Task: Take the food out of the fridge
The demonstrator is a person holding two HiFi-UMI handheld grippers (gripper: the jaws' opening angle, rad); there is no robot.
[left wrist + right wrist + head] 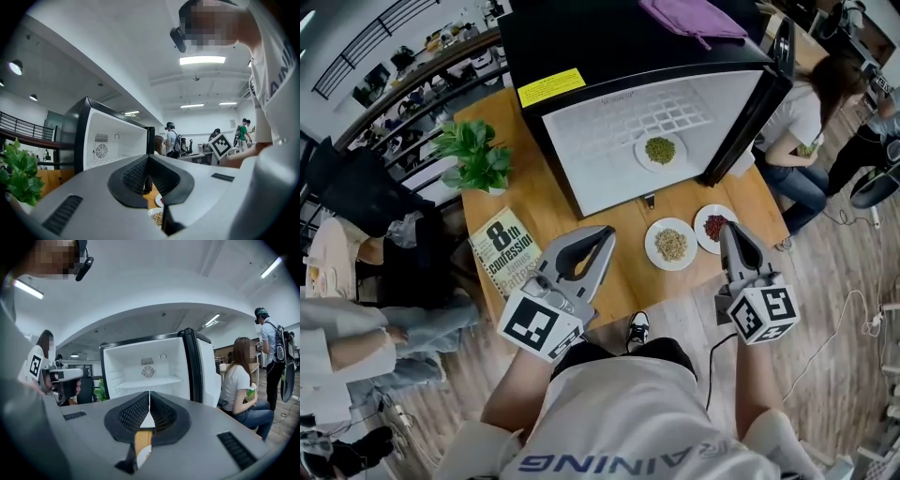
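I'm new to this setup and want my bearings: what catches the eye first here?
The open fridge on the wooden table, with a plate of green food alone inside. In front of it sit a plate of beige grains and a plate of red beans. Nearer the person, the left gripper and right gripper are shut and empty.

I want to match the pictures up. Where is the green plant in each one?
Head view: the plant is at the upper left, beside the fridge.
Left gripper view: the plant is at the left edge, left of the fridge.
Right gripper view: a small bit of the plant peeks out just left of the fridge.
Shared landmark: the open fridge.
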